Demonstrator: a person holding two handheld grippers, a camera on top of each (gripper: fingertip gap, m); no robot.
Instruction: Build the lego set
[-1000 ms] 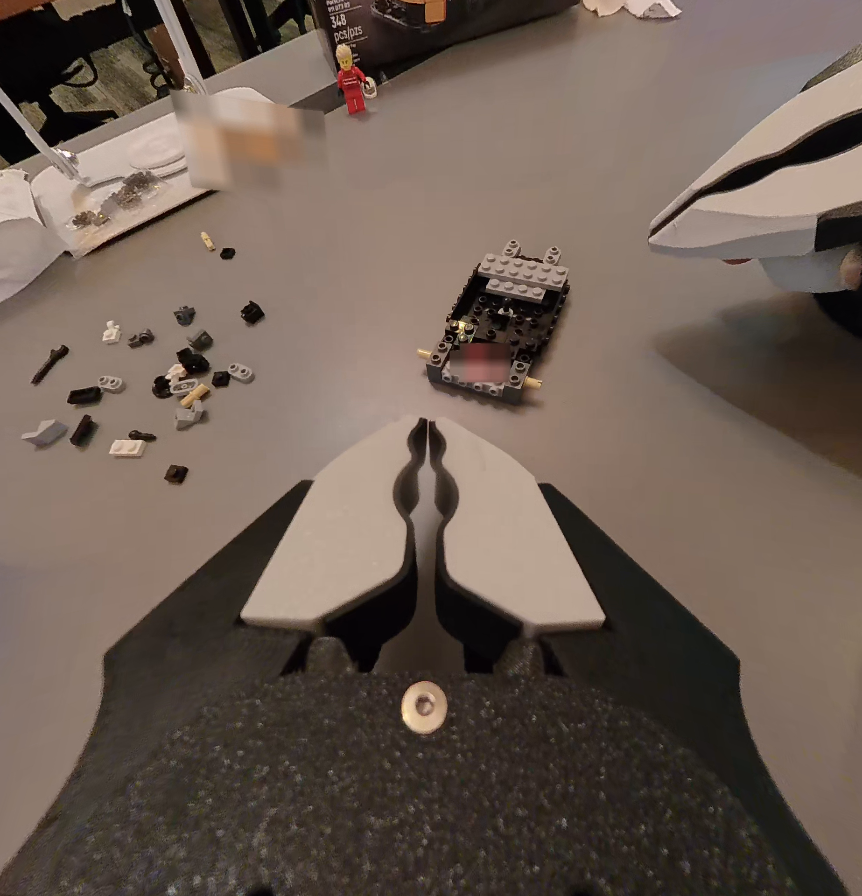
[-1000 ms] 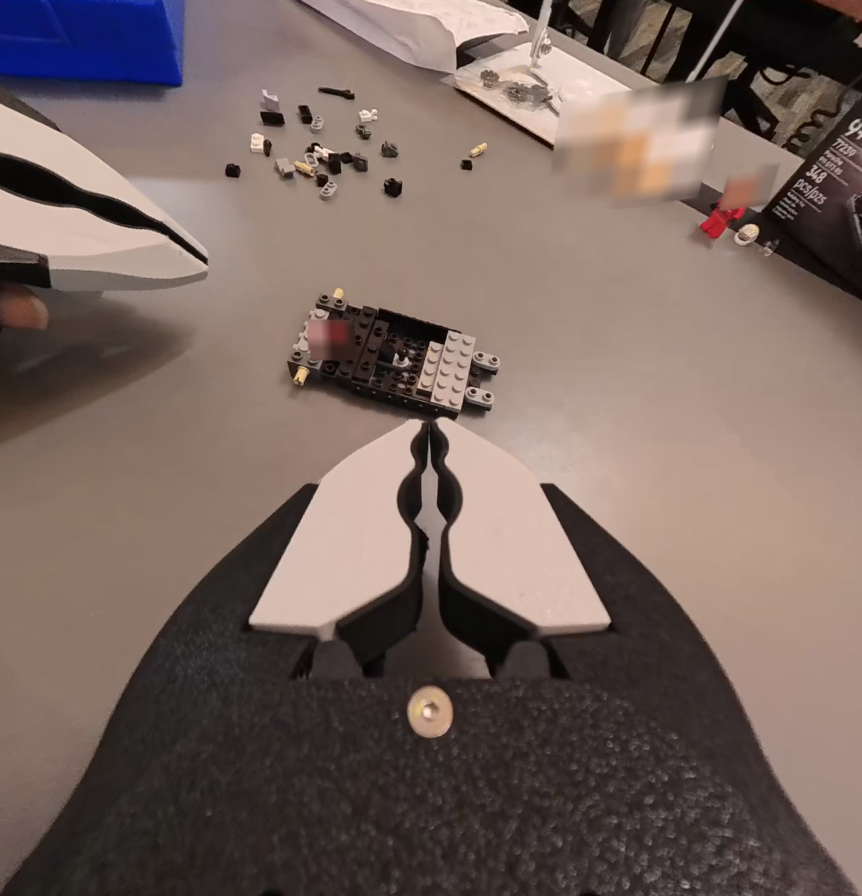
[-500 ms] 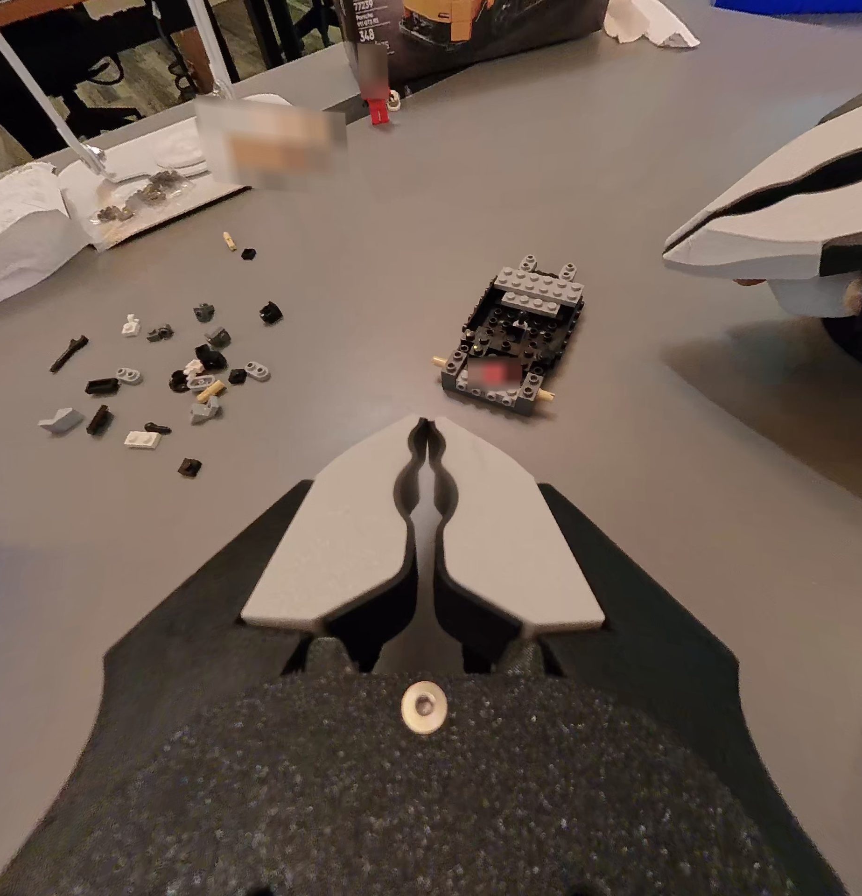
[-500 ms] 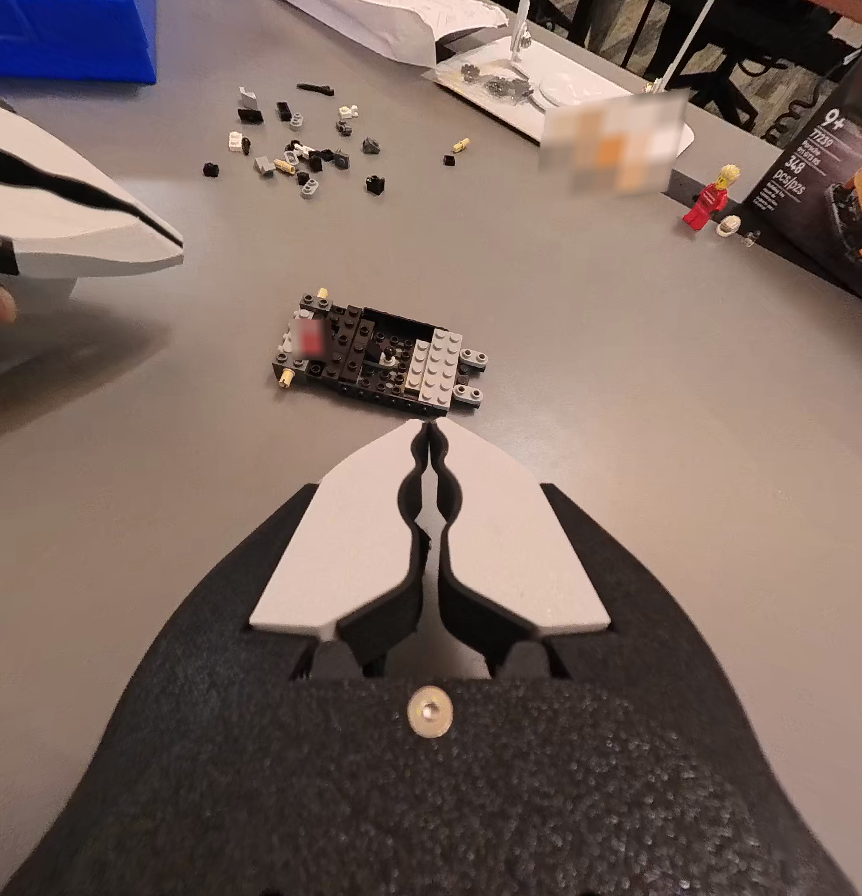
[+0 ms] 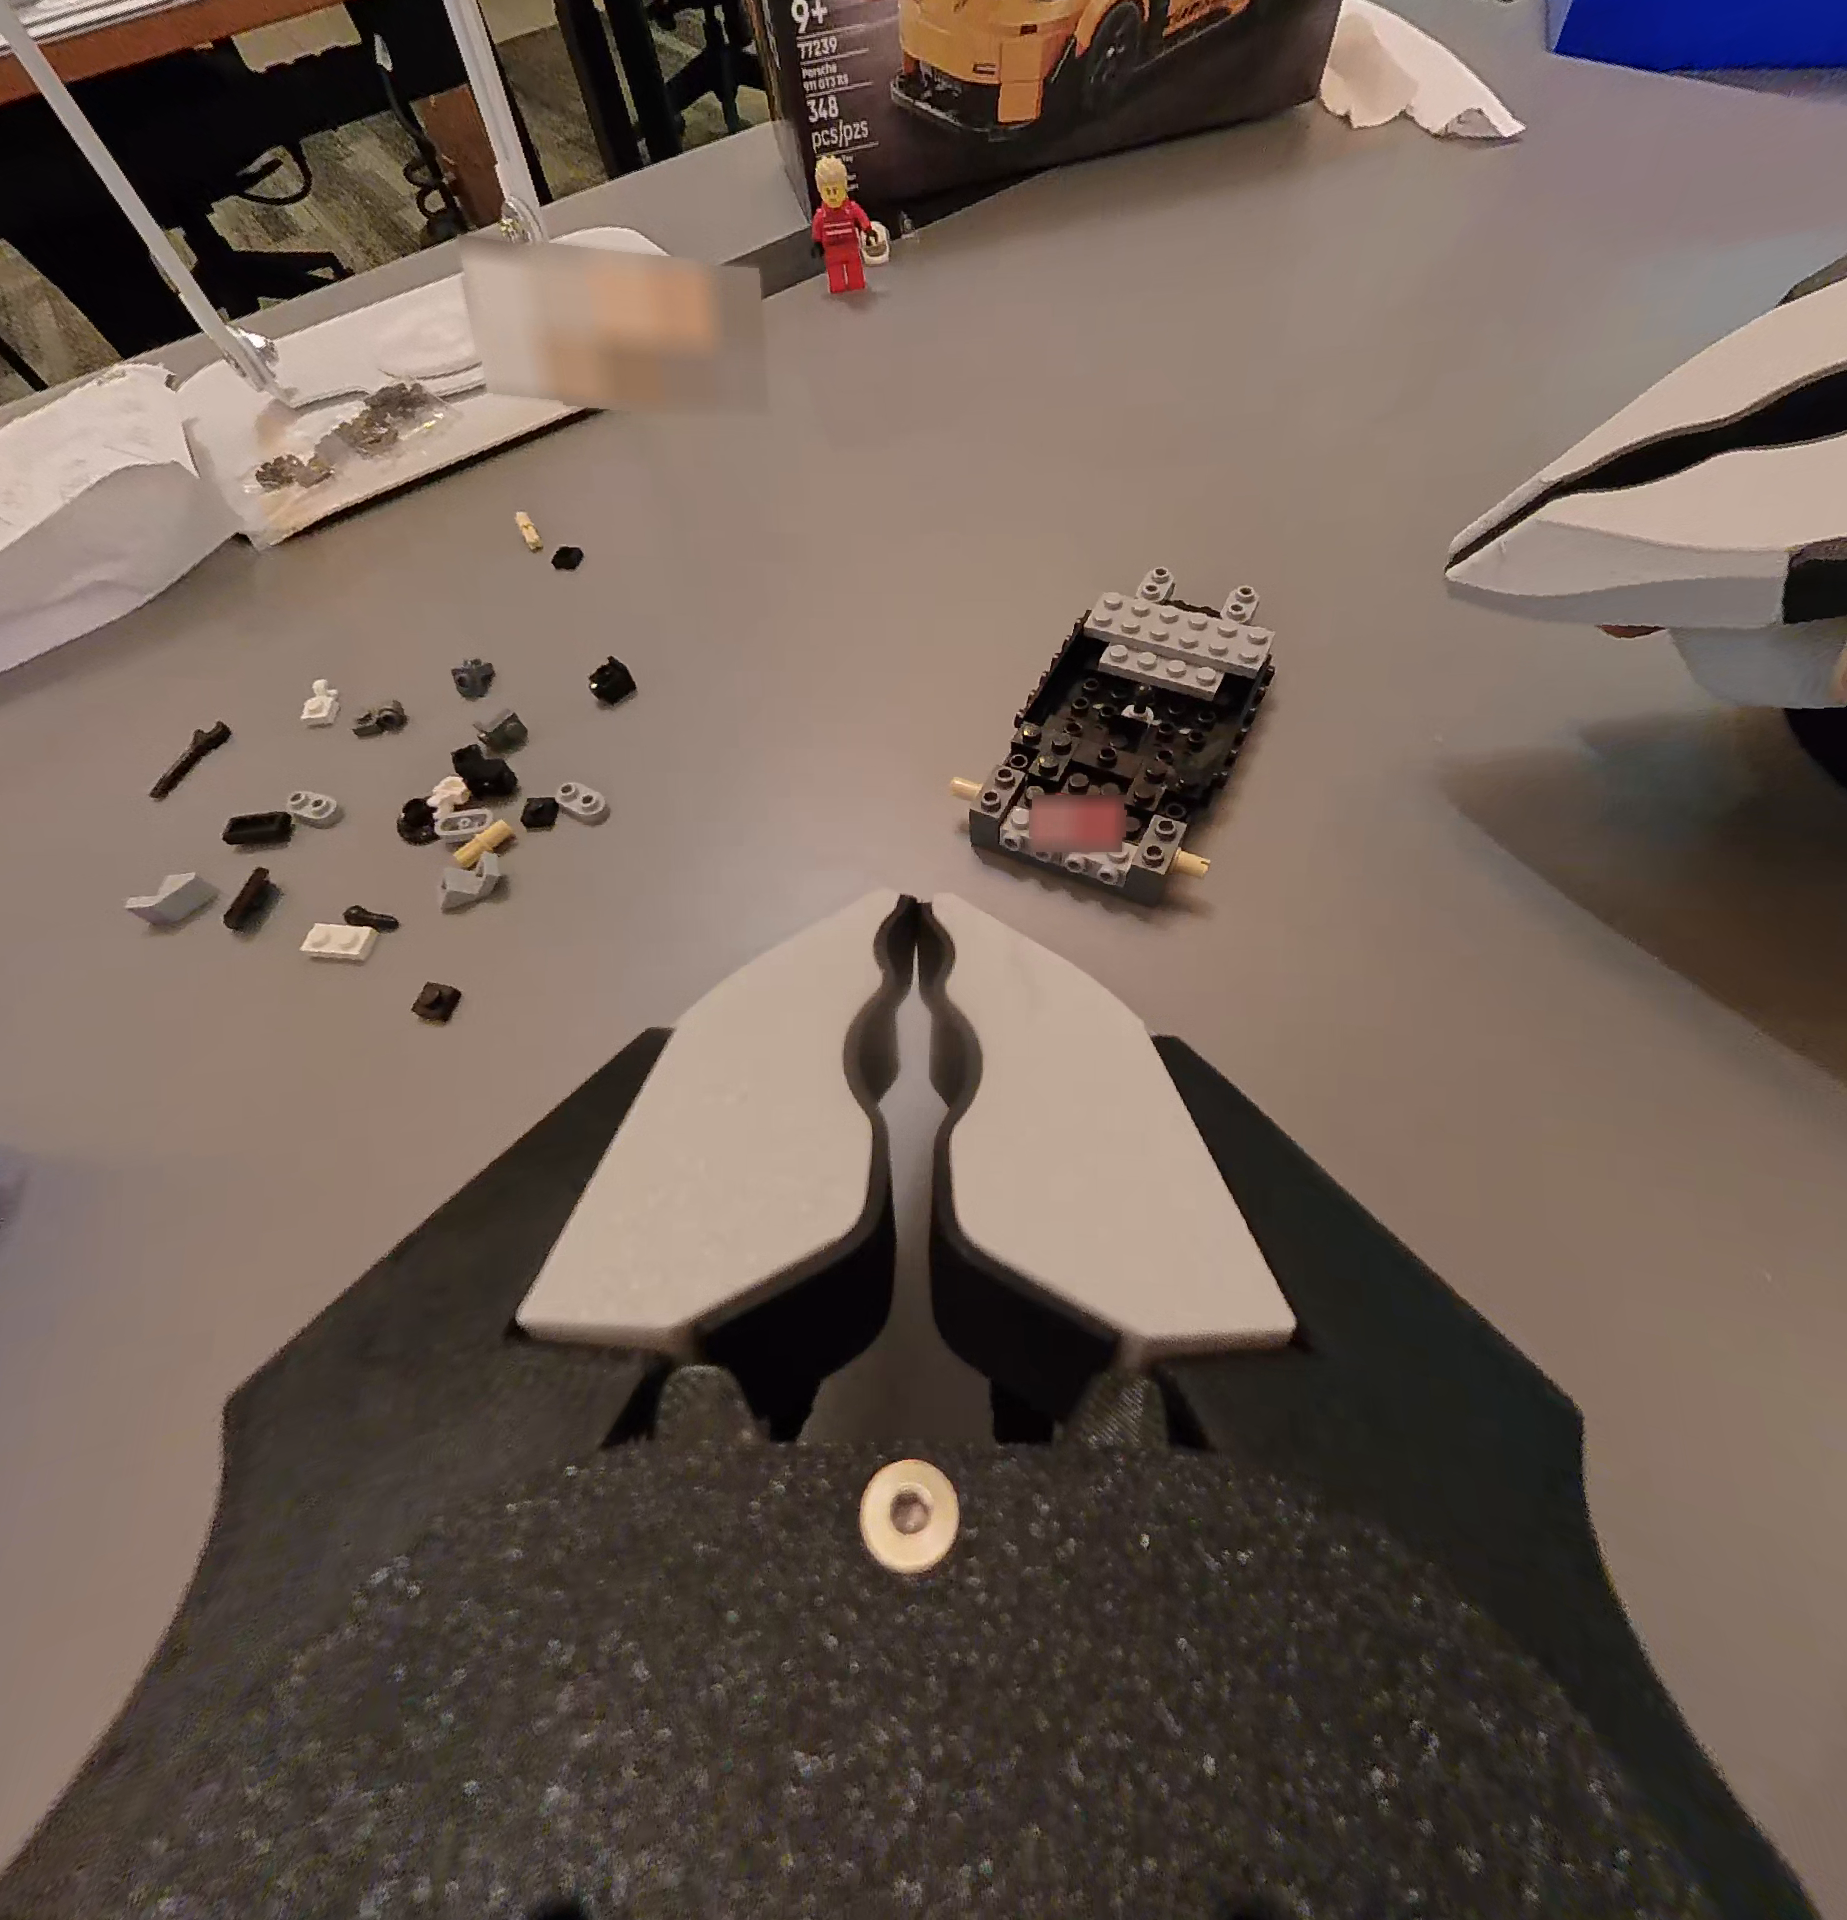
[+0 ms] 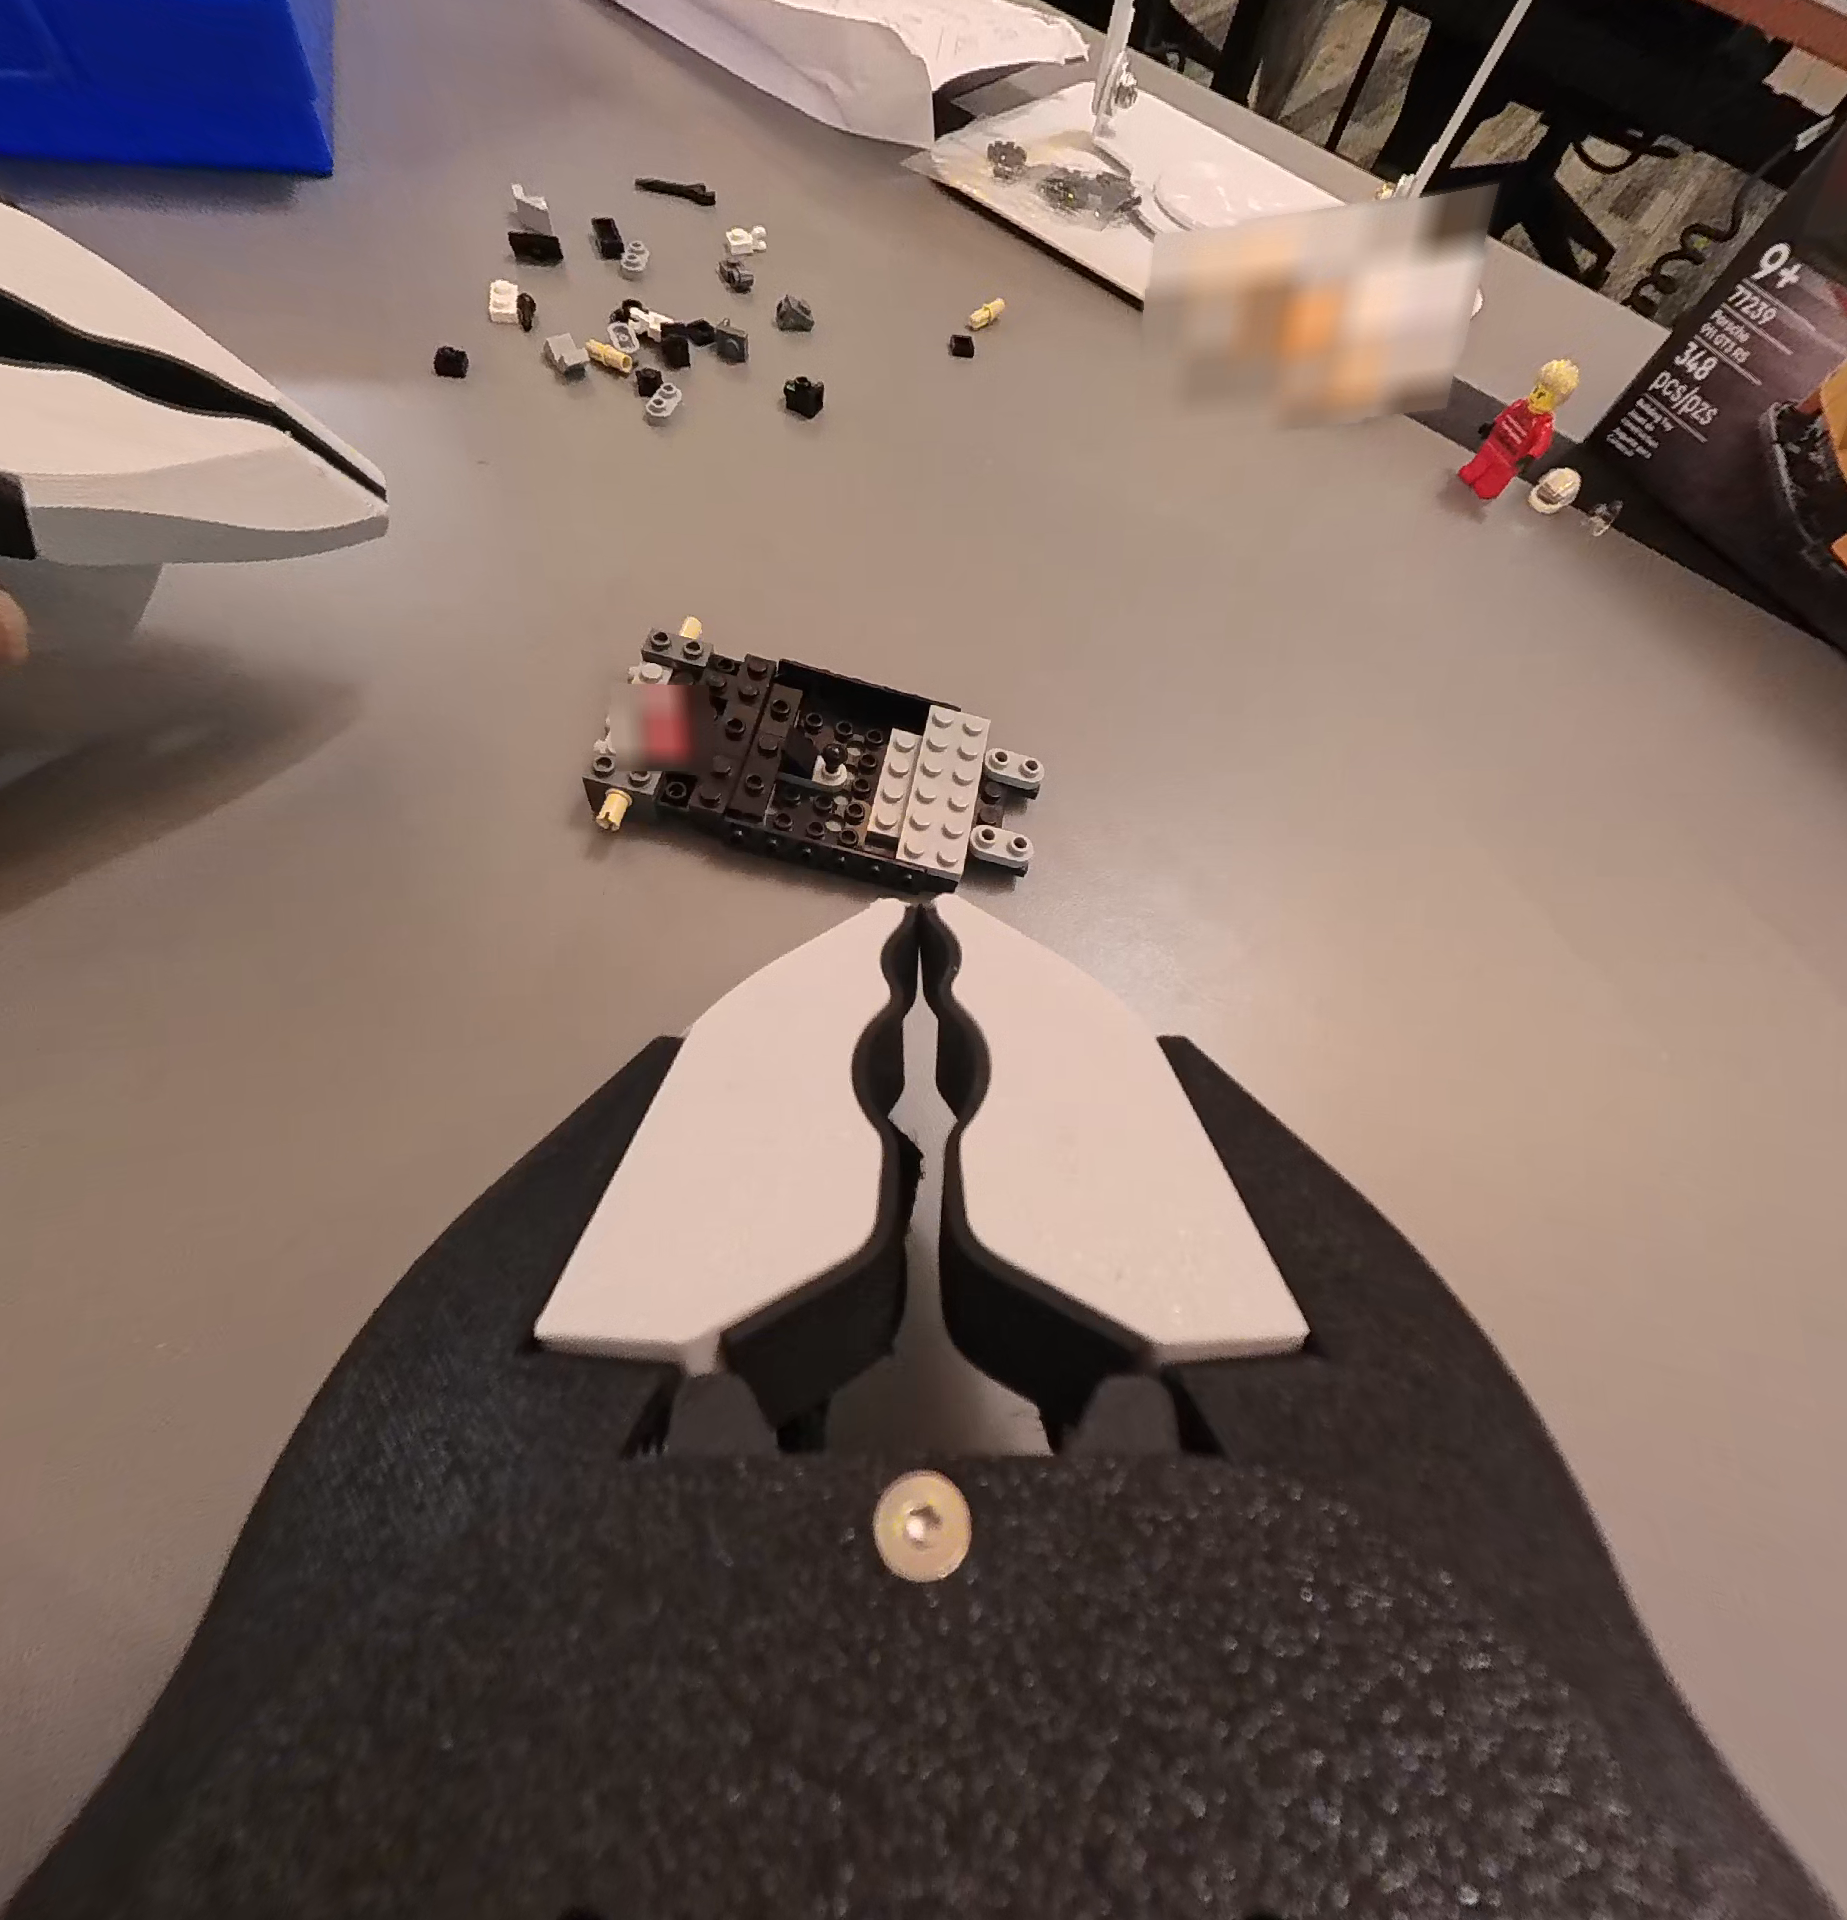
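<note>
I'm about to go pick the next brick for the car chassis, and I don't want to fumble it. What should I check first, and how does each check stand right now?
1. Left claw empty: ok, fingers together with nothing between them.
2. Right claw empty: ok, also closed on nothing.
3. Claws opened for a pick: not ok, both are shut.
4. Car chassis free and flat on the grey table: ok, neither claw touches it.
5. Loose bricks reachable: ok, scattered in the open beside the left claw, though a few lie bunched together.
6. Which brick comes next: cannot tell, no readable instructions in view.
</note>
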